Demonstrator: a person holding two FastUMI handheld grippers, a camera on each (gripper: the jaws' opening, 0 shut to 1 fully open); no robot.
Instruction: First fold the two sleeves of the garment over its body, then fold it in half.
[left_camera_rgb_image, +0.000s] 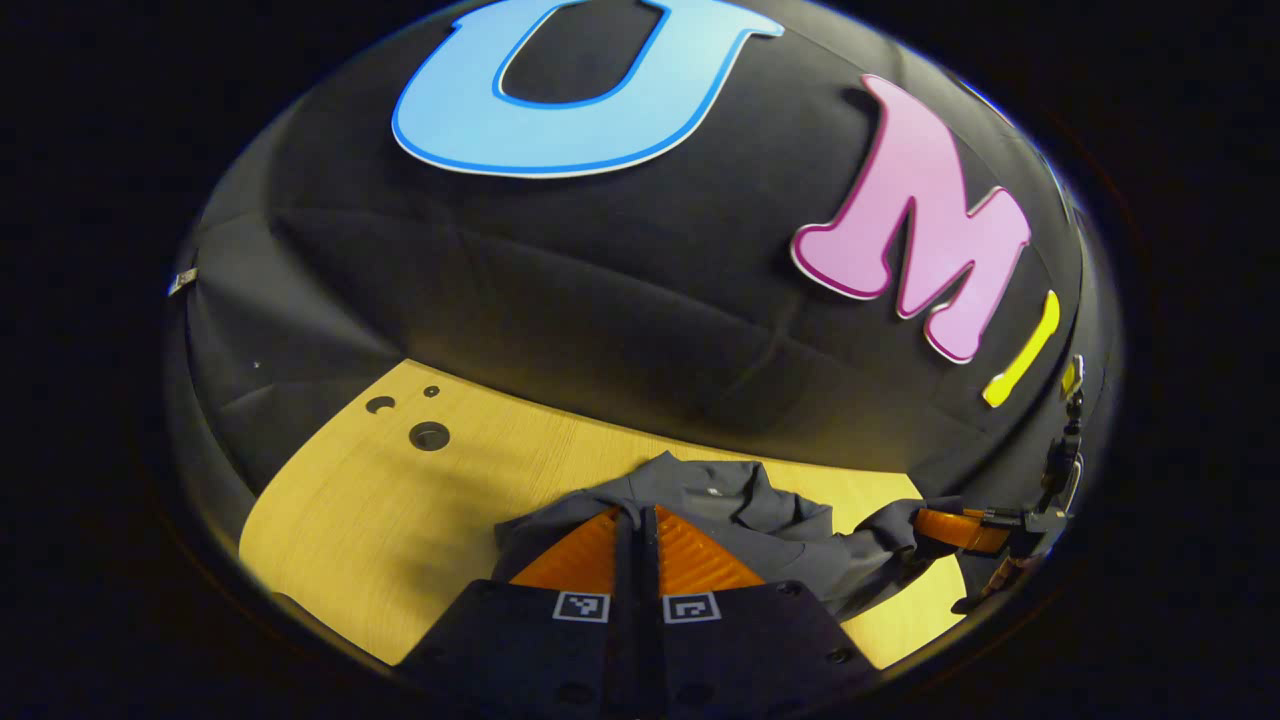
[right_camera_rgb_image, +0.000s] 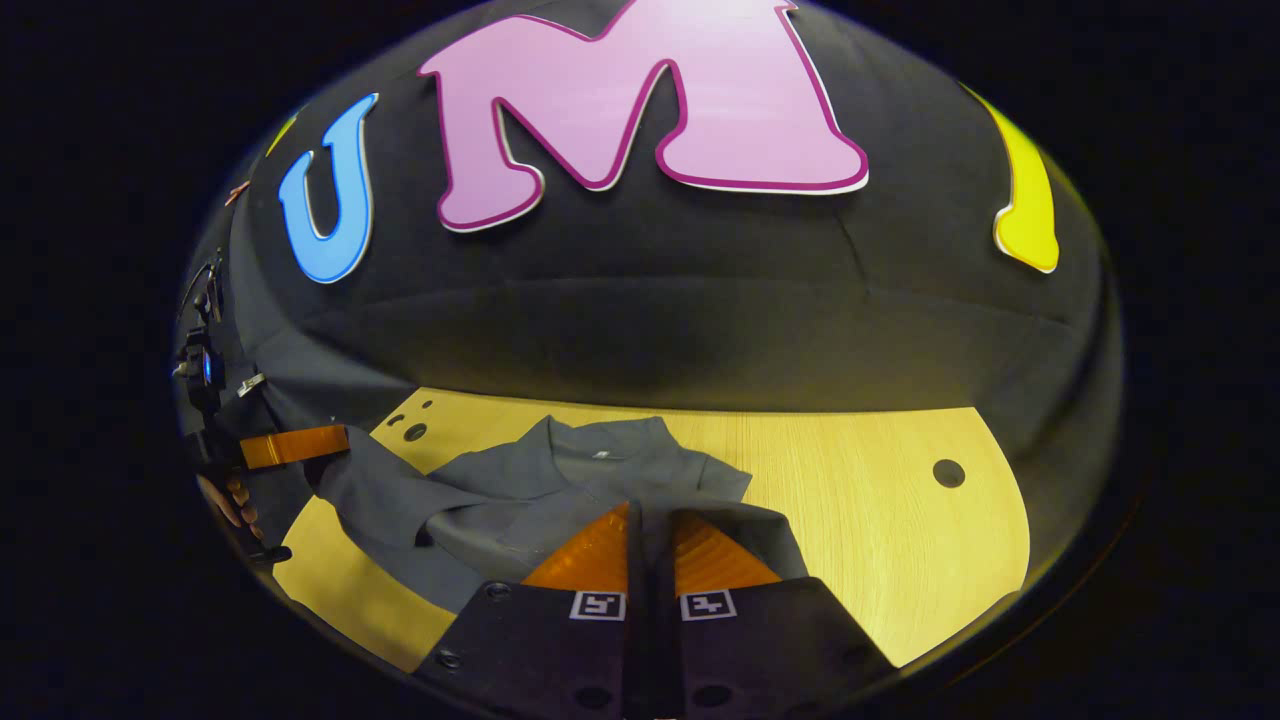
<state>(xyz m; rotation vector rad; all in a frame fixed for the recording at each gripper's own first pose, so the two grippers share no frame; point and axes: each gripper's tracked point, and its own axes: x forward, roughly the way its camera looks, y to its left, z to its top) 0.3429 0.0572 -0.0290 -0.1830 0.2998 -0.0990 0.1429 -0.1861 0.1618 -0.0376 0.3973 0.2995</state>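
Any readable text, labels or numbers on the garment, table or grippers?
No readable words or numbers.
Left gripper: two square black-and-white marker tags, patterns, not text.
Right gripper: two like tags, patterns too.
Garment: a small white neck tag, too small to read.
Table: bare wood with holes, no print.

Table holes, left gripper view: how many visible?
3, clustered at the far left corner of the wooden table: a large round hole, a smaller one up-left of it, and a tiny one above. The grey garment may hide others.
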